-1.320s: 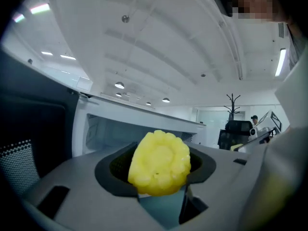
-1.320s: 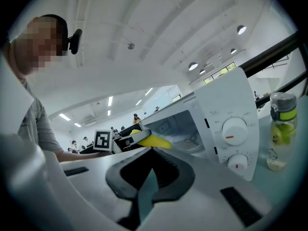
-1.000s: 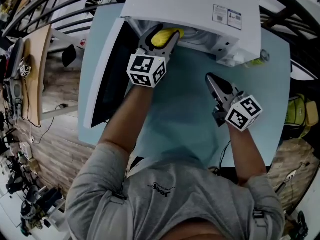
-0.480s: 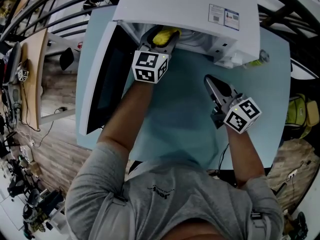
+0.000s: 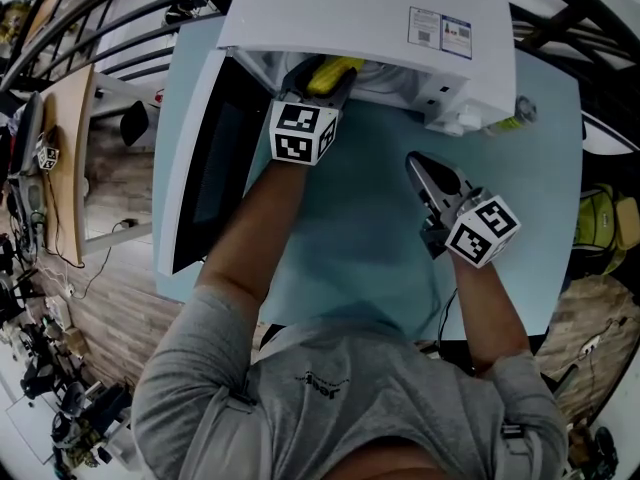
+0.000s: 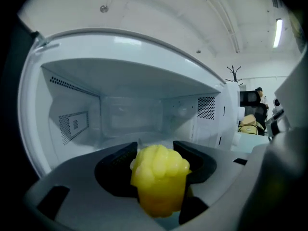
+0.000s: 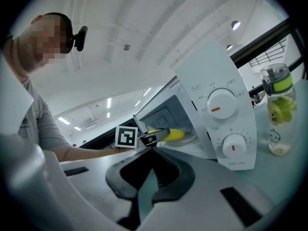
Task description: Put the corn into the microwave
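Corn point(image 6: 161, 182): one yellow cob, was clamped between the jaws of the left gripper point(image 6: 156, 146) at the open mouth of the white microwave point(image 5: 370, 18), its front end inside the cavity. Door point(image 5: 205, 168) stood swung wide to the left. Right gripper point(image 7: 150, 153): jaws closed together, nothing between them, above the pale blue table point(image 5: 370, 238). Bottle point(image 7: 279, 112) stood beside the microwave.

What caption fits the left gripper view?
Left gripper holding corn before the open microwave cavity.
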Demonstrator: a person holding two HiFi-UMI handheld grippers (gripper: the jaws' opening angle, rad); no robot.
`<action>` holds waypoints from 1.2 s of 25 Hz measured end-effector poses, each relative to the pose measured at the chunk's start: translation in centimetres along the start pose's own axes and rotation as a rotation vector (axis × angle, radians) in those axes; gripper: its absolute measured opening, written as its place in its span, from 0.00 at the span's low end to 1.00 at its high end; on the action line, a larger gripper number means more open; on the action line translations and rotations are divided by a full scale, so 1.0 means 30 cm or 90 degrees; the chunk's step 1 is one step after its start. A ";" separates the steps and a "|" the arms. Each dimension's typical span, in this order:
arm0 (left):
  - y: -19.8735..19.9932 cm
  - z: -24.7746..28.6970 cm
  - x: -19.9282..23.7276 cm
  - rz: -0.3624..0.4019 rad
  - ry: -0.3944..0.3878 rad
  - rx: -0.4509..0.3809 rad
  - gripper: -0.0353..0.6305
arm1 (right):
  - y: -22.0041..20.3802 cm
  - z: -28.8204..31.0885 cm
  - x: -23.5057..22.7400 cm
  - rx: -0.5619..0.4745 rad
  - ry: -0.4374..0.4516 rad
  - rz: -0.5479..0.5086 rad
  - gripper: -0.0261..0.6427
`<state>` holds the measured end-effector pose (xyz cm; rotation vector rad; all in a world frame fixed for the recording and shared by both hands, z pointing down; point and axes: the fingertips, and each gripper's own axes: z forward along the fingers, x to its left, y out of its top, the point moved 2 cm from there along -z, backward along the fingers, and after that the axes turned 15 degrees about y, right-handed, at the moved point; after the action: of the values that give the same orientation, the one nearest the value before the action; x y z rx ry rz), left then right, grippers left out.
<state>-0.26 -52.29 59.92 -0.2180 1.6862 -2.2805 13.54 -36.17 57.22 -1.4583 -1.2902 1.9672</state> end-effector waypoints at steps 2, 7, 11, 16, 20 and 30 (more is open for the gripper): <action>0.001 0.016 -0.009 0.016 -0.001 0.007 0.43 | -0.002 -0.004 -0.003 -0.002 -0.003 0.003 0.07; 0.012 0.051 -0.017 0.031 0.004 0.017 0.43 | -0.005 -0.009 -0.003 -0.001 -0.003 0.001 0.06; 0.015 0.072 -0.026 0.049 0.001 0.017 0.43 | -0.009 -0.015 -0.001 -0.001 -0.006 0.002 0.06; 0.015 0.095 -0.038 0.073 -0.006 0.023 0.43 | -0.018 -0.012 0.006 -0.002 -0.005 0.006 0.06; 0.011 0.110 -0.045 0.076 -0.007 0.032 0.43 | -0.042 -0.004 0.020 0.007 -0.001 0.013 0.07; -0.089 0.143 -0.045 0.109 -0.009 0.100 0.43 | -0.046 -0.011 0.029 0.003 0.002 0.019 0.06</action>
<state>1.88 -55.04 63.83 -0.0534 1.4495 -2.2628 13.19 -34.68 57.87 -1.4866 -1.2688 1.9837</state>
